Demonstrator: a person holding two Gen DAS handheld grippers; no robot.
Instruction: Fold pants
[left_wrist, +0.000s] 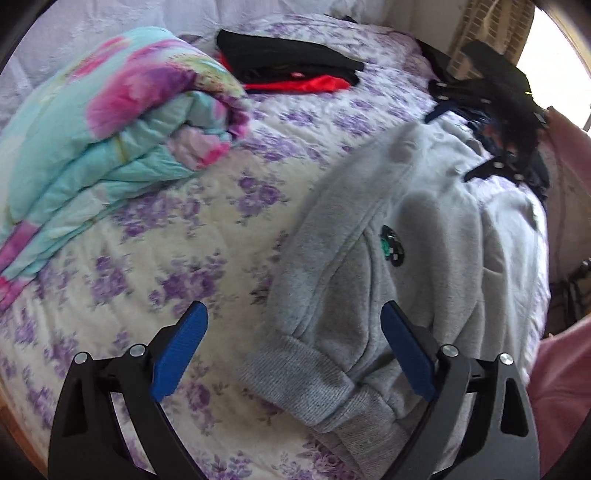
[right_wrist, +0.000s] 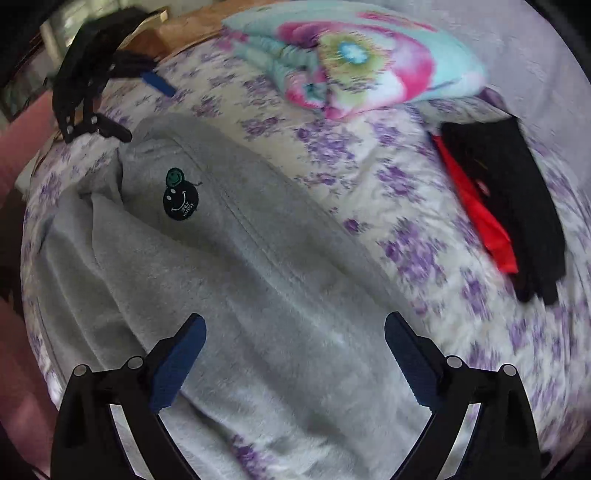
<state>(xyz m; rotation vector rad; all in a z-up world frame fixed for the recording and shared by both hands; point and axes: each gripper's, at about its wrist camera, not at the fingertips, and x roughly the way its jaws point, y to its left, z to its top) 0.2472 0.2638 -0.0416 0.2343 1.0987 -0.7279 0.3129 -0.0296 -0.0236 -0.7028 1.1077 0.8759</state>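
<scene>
Grey fleece pants (left_wrist: 369, 266) lie on the bed with a dark smiley patch (left_wrist: 392, 246) and ribbed cuffs (left_wrist: 314, 380) at the near end. My left gripper (left_wrist: 293, 325) is open and empty, hovering just above the cuffs. In the right wrist view the pants (right_wrist: 240, 280) spread across the bed with the patch (right_wrist: 180, 199) showing. My right gripper (right_wrist: 294, 332) is open and empty above the grey cloth. The left gripper (right_wrist: 110, 107) shows at the far end of the pants, open. The right gripper (left_wrist: 491, 122) shows at the pants' far end in the left wrist view.
The bed has a white cover with purple flowers (left_wrist: 166, 240). A folded teal and pink quilt (left_wrist: 103, 122) lies on it, also in the right wrist view (right_wrist: 354, 62). Folded black and red clothes (left_wrist: 291, 62) lie at the back (right_wrist: 509, 206). Pink cloth (left_wrist: 565, 369) is beside the bed.
</scene>
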